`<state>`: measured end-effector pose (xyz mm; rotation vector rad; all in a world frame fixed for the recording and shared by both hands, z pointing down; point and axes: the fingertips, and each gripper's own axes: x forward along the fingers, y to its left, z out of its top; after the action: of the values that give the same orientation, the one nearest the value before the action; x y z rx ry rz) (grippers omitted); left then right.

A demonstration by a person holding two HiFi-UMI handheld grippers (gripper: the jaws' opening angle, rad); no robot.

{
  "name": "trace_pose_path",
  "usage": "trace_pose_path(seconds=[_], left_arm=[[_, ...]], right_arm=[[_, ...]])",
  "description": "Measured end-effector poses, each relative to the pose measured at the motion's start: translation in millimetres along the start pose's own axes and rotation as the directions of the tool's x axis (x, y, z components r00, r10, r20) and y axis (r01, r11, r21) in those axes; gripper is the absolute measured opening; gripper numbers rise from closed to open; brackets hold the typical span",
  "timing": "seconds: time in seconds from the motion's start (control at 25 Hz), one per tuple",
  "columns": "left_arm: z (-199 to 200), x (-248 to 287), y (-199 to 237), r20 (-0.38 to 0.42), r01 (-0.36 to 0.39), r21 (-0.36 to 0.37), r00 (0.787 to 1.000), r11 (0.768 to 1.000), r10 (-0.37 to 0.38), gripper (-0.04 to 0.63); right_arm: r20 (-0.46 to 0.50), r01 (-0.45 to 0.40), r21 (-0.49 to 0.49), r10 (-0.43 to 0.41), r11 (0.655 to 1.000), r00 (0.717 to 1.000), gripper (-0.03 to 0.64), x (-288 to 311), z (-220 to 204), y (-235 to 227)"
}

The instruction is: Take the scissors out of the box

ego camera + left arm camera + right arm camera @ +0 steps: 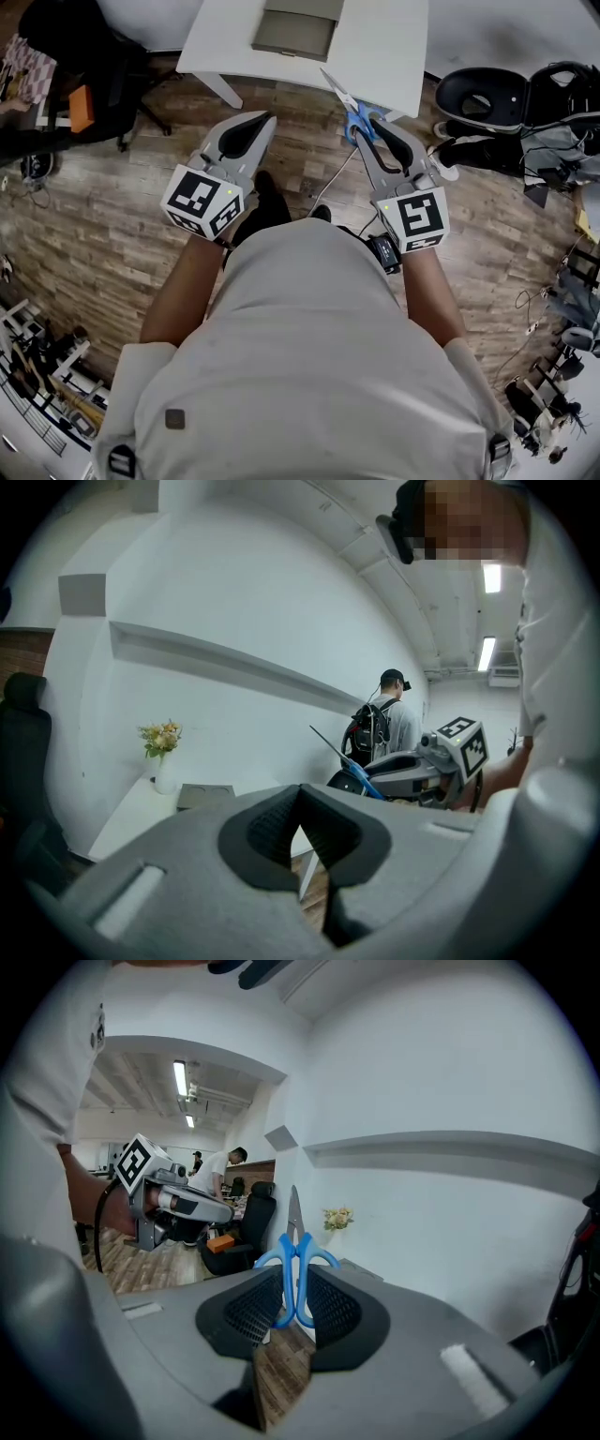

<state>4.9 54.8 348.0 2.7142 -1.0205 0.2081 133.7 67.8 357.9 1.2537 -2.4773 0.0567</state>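
In the head view, just ahead of the right gripper (375,127): scissors (349,108) clamped by the blue handles, blades pointing on toward the white table (394,56). Already out of the box (295,33), which lies farther ahead on that table, well apart from both grippers. Left gripper (251,127) alongside the right one, carrying nothing.

In the left gripper view: jaws pressed together, nothing between the pads. Scissors off to its right, sticking out of the other gripper. Box ahead and to the left, near a vase of flowers (161,752).

In the right gripper view: both handle loops pinched between the pads, blades closed and pointing straight ahead. Only the loops are gripped, so the scissors will probably pivot if swung. Best to carry level and slow with a firm clamp. Aim the tip away from the body. Set down on bare table before letting go. Left gripper best held clear of the blades.
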Motion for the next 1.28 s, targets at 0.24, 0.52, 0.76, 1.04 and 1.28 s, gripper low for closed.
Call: trace_pose_path(seconds=[0.24, 0.52, 0.76, 1.04, 1.28], left_arm=[[-12.5, -3.3, -44.4, -0.002, -0.019, 0.002, 1.0, 1.0, 0.019, 0.003], [-20.9, -14.5, -78.4, 0.005, -0.046, 0.01, 0.999, 0.999, 0.046, 0.003], [-22.7, -22.1, -98.5, 0.009, -0.069, 0.014, 0.998, 0.998, 0.069, 0.003], [-23.4, -28.2, -104.3, 0.012, -0.08, 0.018, 0.997, 0.997, 0.08, 0.003], [-24.2, -27.5, -110.3, 0.002, -0.082, 0.023, 0.997, 0.996, 0.082, 0.003]], right_arm=[[0.013, -0.028, 0.007, 0.028, 1.0, 1.0, 0.098, -38.0, -17.9, 2.2], [0.036, -0.055, 0.006, 0.055, 0.998, 0.998, 0.098, -70.5, -29.9, 12.1], [0.048, -0.082, 0.004, 0.082, 0.997, 0.996, 0.1, -91.4, -34.5, 18.3], [0.066, -0.09, 0.009, 0.089, 0.996, 0.994, 0.1, -98.8, -33.0, 25.3], [0.074, -0.106, 0.023, 0.104, 0.994, 0.992, 0.1, -104.5, -35.4, 31.3]])
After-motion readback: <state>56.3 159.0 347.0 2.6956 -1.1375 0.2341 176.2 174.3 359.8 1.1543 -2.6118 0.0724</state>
